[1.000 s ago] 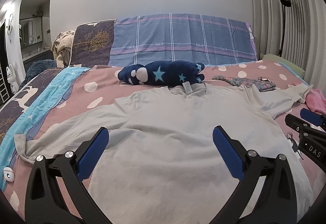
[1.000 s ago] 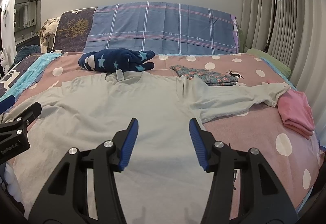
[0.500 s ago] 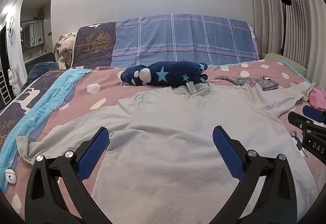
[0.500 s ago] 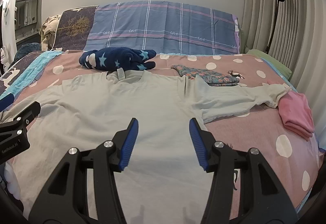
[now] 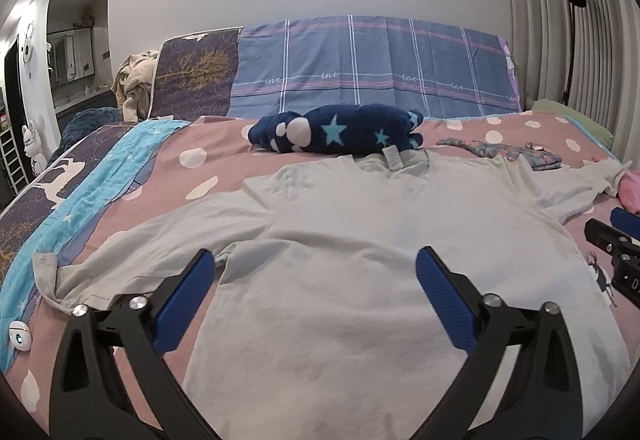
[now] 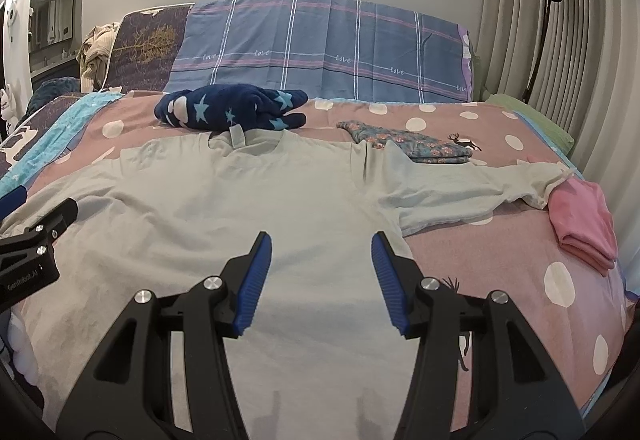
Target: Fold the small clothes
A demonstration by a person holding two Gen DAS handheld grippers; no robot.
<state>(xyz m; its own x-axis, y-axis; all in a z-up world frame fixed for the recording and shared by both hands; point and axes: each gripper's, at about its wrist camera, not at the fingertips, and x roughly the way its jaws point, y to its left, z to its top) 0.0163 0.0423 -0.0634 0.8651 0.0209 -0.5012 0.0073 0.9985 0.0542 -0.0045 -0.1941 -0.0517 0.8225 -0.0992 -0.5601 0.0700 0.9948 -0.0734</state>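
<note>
A pale grey long-sleeved shirt (image 5: pixel 360 232) (image 6: pixel 248 208) lies spread flat on the pink dotted bedspread, collar toward the headboard and both sleeves stretched out sideways. My left gripper (image 5: pixel 316 264) hovers over the shirt's lower left part, jaws wide apart with nothing between them. My right gripper (image 6: pixel 322 244) hangs over the shirt's lower right part, jaws apart and empty. Each gripper shows at the edge of the other's view.
A dark blue star-patterned garment (image 5: pixel 336 130) (image 6: pixel 232 108) lies just beyond the collar. A folded floral piece (image 6: pixel 408 146) and a folded pink piece (image 6: pixel 584 224) sit to the right. A plaid pillow (image 5: pixel 372 68) backs the bed. A small white device (image 5: pixel 18 336) lies at the left edge.
The left view has shifted slightly, so the shirt's left sleeve sits a little further right in frame. The right gripper and the shirt have not moved.
</note>
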